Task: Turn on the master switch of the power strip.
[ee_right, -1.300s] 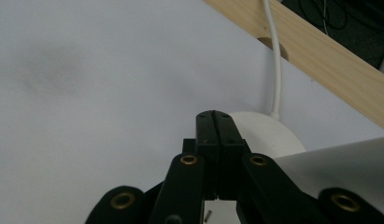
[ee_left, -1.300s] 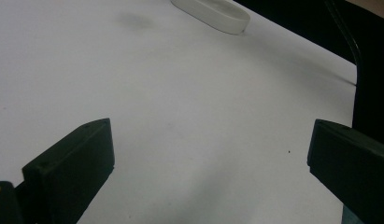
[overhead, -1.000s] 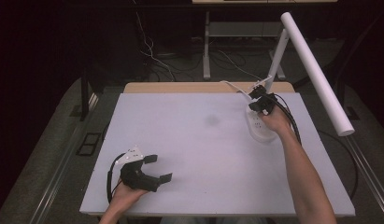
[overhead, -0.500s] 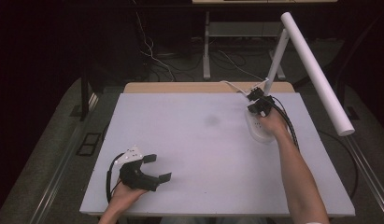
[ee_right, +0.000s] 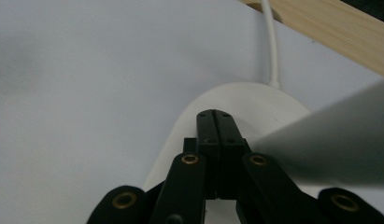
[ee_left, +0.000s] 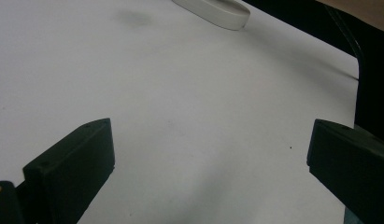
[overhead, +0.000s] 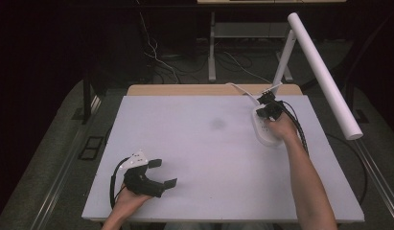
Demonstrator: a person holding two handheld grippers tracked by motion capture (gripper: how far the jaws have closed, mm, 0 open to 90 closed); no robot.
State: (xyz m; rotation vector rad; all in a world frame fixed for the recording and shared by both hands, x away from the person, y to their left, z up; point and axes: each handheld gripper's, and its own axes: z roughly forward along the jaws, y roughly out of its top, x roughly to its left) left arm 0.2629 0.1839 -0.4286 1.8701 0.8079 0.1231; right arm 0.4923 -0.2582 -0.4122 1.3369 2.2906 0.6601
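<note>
The white lamp base [overhead: 266, 132] sits on the far right part of the white table [overhead: 204, 158], and the right gripper [overhead: 270, 111] is right over it, jaws pointing away from the person toward the far edge. Up close in the right gripper view, those two black jaws are pressed flat together with nothing between them, their tip [ee_right: 215, 122] over the top of the lamp base [ee_right: 236, 100]; whether it actually touches the surface I cannot tell. That same view picks out the white cord [ee_right: 272, 44] leaving the base's far end and running to the wooden strip [ee_right: 330, 28] along the table's back edge, plus a blurred pale bar cutting in from the right. From the high view that bar makes sense: the lamp's stem [overhead: 283, 57] rises from the base and carries a long white tube head [overhead: 324, 74] slanting out past the table's right side. The right forearm [overhead: 305, 177] stretches long and straight up the right side of the table, hand closed around the gripper. Over at the near left corner, the left gripper [overhead: 162, 173] rests low in the left hand [overhead: 130, 201], jaws spread wide and aimed to the right. The left gripper view confirms it: two black jaws far apart over bare table [ee_left: 180, 116], with the lamp base's near end [ee_left: 213, 11] well off at the top.
</note>
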